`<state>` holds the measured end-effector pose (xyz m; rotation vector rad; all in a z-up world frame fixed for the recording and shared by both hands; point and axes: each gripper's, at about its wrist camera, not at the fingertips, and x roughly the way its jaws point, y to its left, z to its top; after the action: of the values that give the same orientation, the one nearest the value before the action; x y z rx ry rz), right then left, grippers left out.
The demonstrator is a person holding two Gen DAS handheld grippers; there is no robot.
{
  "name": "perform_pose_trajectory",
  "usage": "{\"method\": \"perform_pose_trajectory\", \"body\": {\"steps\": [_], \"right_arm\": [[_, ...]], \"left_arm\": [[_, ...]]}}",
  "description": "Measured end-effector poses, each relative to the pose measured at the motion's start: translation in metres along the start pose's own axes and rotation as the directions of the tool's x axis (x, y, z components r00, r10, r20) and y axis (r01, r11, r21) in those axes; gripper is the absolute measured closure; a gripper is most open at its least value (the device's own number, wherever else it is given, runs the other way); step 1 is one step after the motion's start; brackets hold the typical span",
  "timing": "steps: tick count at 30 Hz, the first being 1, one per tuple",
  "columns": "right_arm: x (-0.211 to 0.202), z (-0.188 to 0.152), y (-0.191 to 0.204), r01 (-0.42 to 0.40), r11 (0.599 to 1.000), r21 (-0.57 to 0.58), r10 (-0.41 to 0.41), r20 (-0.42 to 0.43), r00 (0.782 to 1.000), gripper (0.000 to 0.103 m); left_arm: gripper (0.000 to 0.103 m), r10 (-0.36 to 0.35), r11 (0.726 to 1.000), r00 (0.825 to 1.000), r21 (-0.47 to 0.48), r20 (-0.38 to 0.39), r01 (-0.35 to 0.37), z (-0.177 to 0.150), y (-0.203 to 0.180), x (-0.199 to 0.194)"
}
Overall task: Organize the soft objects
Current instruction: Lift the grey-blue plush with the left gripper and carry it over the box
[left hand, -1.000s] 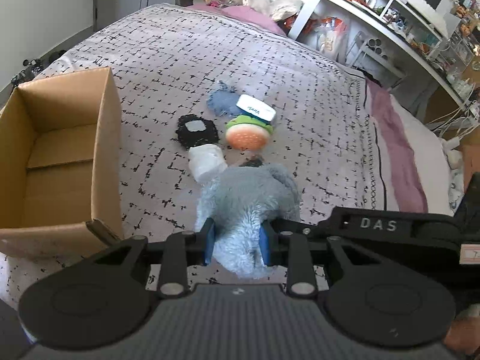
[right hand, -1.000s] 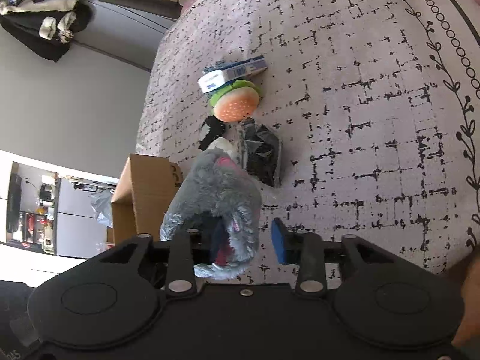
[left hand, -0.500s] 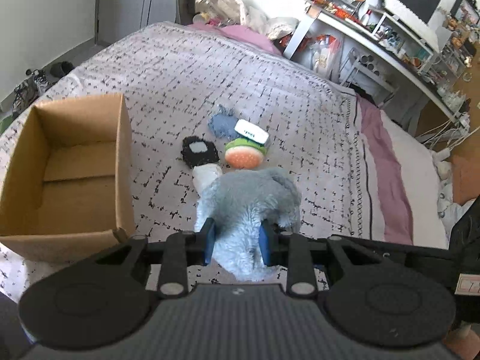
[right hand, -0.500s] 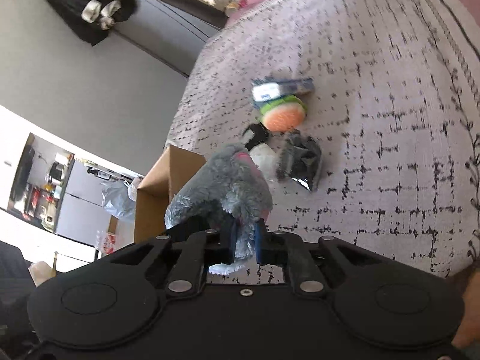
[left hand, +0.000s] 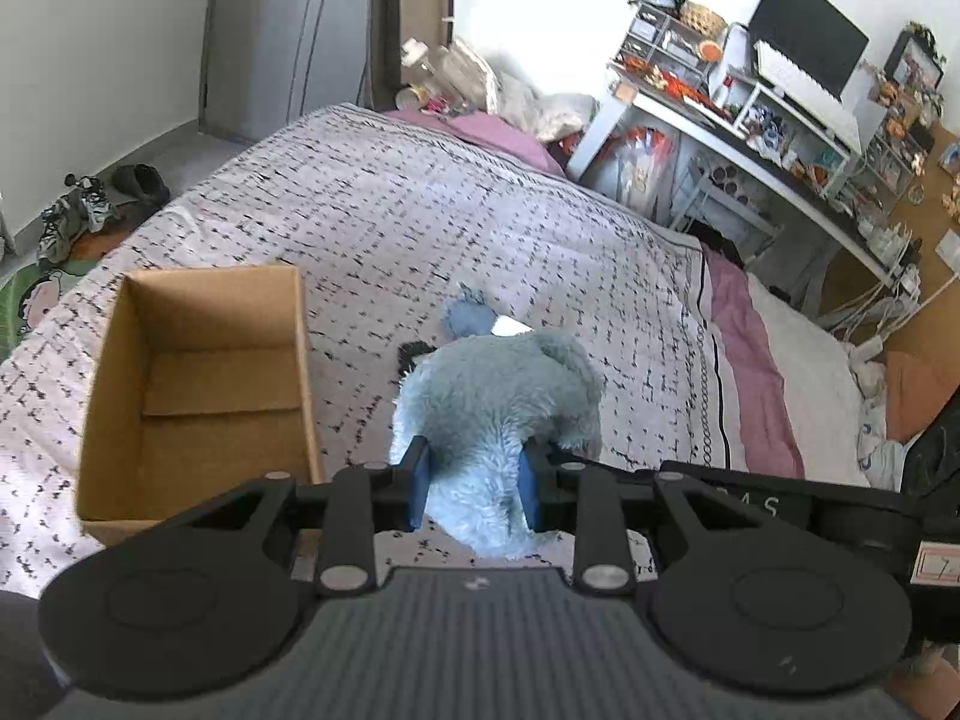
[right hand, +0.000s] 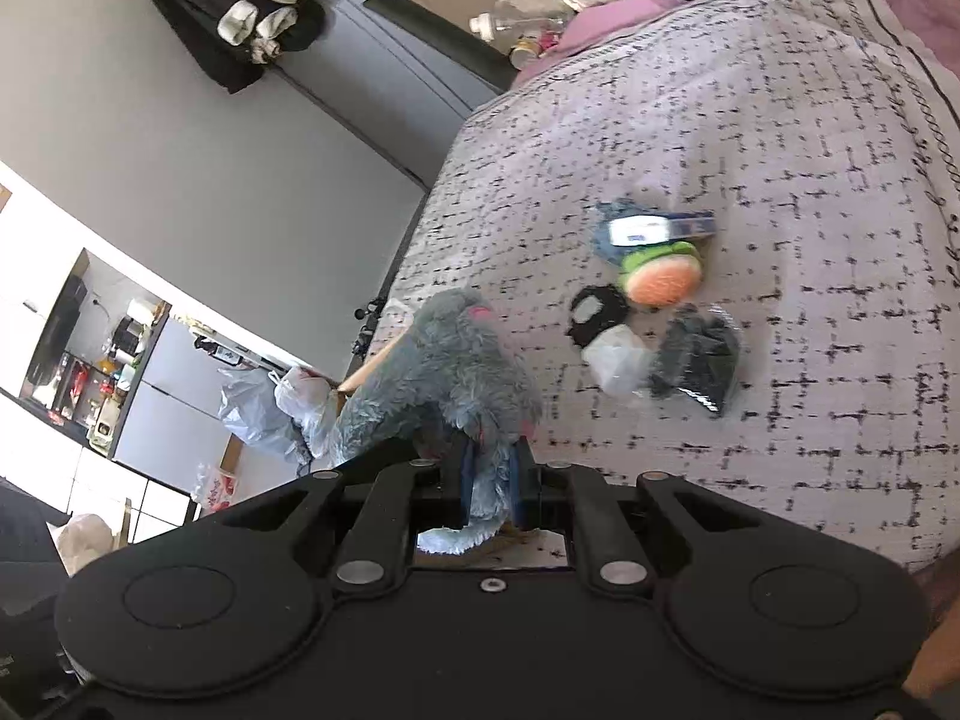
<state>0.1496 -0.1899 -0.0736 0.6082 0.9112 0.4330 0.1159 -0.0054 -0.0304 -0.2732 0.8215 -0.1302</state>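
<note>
Both grippers are shut on one grey-blue plush toy (left hand: 498, 396) and hold it above the bed. My left gripper (left hand: 475, 483) pinches its lower end; my right gripper (right hand: 491, 483) pinches another part of the same plush toy (right hand: 447, 372). An open, empty cardboard box (left hand: 198, 384) stands on the bed to the left of the plush. On the bed lie a burger plush (right hand: 663, 276), a blue soft toy (left hand: 468, 318) under a white-and-blue packet (right hand: 660, 228), a black-and-white pad (right hand: 597, 312), a white bag (right hand: 615, 357) and a black bagged item (right hand: 699, 360).
The bed cover (left hand: 480, 228) is pale with black dashes. A cluttered desk with a monitor (left hand: 804, 60) stands to the right of the bed. Shoes (left hand: 84, 210) lie on the floor at the left. Plastic bags (right hand: 270, 402) sit beside the bed.
My right gripper has closed on the plush. Both grippers have lifted it off the bed, so the small items now lie farther below and the box looks nearer.
</note>
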Motion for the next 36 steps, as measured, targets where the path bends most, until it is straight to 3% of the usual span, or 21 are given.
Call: {"method": "perform_pose_trajectory", "body": {"steps": [21,36], "right_arm": [[0.058,-0.012,0.072,-0.035,0.995,-0.094,0.030,-0.054,0.998,0.091],[0.118,-0.031,0.081,-0.003,0.997,-0.081,-0.009,-0.158,0.987,0.092]], "left_arm": [[0.074,0.049,0.991,0.997,-0.128,0.051,-0.042,0.016,0.086,-0.020],[0.073,0.093,0.974,0.995,-0.201,-0.047,-0.101,0.010,0.146,0.008]]}}
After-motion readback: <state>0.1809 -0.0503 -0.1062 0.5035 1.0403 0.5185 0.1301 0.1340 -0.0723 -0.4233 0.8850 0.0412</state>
